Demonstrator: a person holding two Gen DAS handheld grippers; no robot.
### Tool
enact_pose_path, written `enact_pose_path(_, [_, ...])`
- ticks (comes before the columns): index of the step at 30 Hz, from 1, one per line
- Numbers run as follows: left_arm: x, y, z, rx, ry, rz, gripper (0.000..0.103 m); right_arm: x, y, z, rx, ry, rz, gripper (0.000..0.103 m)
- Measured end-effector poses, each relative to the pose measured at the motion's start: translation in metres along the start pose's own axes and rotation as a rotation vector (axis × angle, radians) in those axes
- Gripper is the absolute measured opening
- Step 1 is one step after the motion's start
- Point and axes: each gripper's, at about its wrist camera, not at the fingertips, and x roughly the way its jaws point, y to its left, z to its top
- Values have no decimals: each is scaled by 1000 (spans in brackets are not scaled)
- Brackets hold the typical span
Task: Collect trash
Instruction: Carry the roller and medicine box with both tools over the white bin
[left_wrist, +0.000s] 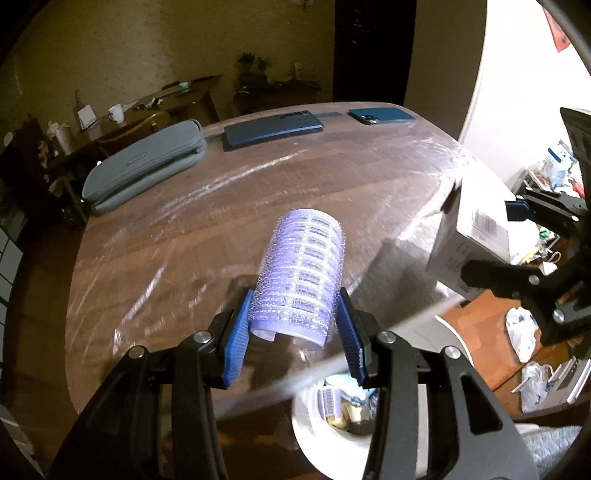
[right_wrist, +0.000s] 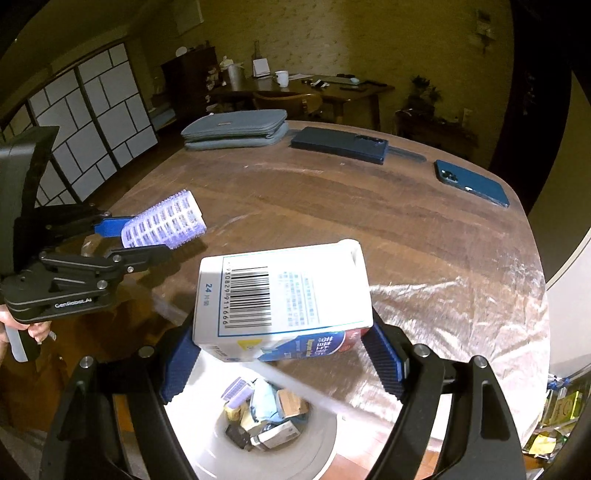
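Left wrist view: the left gripper (left_wrist: 295, 325) clamps a purple hair roller (left_wrist: 301, 273) between its blue pads, the roller jutting forward over the edge of the wooden table (left_wrist: 258, 192), which lies under a clear plastic sheet. Below, a white bin (left_wrist: 332, 446) on the floor already holds a jumble of scraps, so part of the collecting looks done. In the right wrist view, the right gripper (right_wrist: 280, 354) grips a white box (right_wrist: 284, 295) with a barcode, its jaws set fairly wide around the carton, held above the bin's mouth (right_wrist: 325, 435); inside lie another purple roller, a crumpled blue mask and small cartons. Neither piece has been dropped yet, so two releases appear to remain. Still on the table, well apart from the grippers, are a grey pouch (right_wrist: 236, 129), a dark phone (right_wrist: 340, 144) and a blue phone (right_wrist: 472, 182); these look like belongings, not trash, though that is a judgement. Both grippers point steeply down and sit side by side near the table's edge, the left one seen in the right view with a hand (right_wrist: 33, 328) around its grip. The roller hangs beside the bin rather than squarely over it, as far as the fisheye allows.
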Motion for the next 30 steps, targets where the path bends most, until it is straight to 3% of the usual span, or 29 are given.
enact_pose_path(16, [-19, -25, -53, 80, 88, -119, 46, -8, 27, -48, -69, 105, 86, 79])
enact_pose_path(30, [26, -45, -86, 121, 223, -178, 46, 32, 34, -89, -59, 247, 101, 79])
